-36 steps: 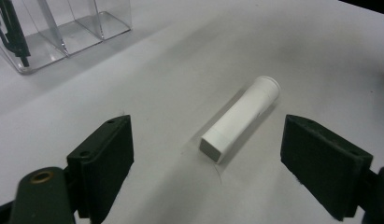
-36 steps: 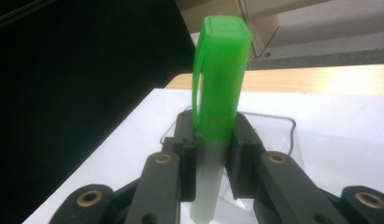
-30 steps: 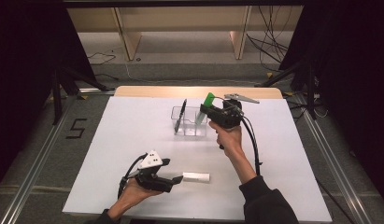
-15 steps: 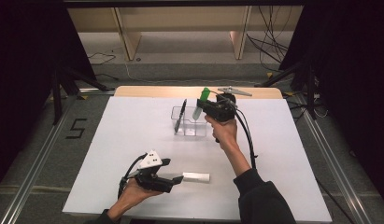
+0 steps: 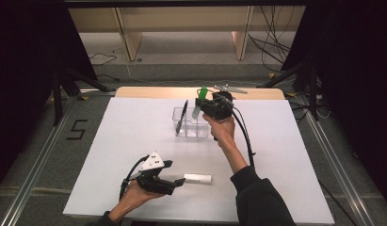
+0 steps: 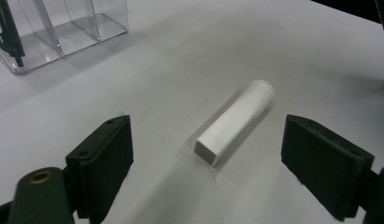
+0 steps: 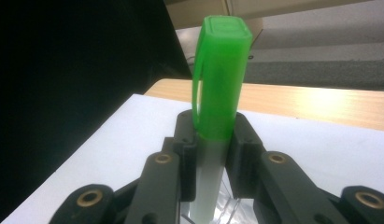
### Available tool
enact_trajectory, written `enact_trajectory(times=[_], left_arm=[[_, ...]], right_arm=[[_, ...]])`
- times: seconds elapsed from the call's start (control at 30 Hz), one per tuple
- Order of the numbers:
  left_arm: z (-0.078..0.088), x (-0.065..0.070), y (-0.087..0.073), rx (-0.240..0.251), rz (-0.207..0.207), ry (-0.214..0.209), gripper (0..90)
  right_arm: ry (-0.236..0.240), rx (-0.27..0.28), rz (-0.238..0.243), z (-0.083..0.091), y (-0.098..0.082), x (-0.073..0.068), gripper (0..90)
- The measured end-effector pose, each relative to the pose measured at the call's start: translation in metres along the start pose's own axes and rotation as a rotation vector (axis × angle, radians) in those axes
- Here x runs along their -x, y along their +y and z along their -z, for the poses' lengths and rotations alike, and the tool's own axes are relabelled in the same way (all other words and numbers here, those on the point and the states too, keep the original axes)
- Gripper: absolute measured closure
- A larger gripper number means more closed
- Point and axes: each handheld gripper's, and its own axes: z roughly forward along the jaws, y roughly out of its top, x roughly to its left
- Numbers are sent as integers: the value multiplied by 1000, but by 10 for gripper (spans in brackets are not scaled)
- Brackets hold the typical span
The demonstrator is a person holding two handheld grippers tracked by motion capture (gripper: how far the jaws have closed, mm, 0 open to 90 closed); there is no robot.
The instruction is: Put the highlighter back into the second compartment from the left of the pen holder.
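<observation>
White sheet (image 5: 134, 141) covers the table, wooden edge strip (image 5: 149, 92) showing along its far side. Black pen (image 5: 181, 117) stands tilted in the left compartment of the clear divided holder (image 5: 187, 129). Grey metal tool (image 5: 230, 88) lies on the far edge. "5" marked on the floor (image 5: 77, 129) at left. Cables on the floor (image 5: 271, 47) behind, wooden legs (image 5: 127, 37) beyond.

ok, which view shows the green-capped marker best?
Right gripper view: the green-capped, pale-barrelled marker stands upright up close, clamped between the right claw pads, cap above them. The high view shows it small, held over the clear plastic organiser. The left gripper view faces the white tube instead.
</observation>
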Motion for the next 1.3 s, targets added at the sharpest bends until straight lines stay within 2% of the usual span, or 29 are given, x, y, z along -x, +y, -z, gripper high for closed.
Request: enact_trajectory(times=[0.57,1.3], left_arm=[[0,-1,0,2,-5,4,164],[-1,-1,-1,-4,0,0,164]], right_arm=[[-25,-33,14,-15,-1,-2,768],[-49,-102,39,-32,-9,-1,766]])
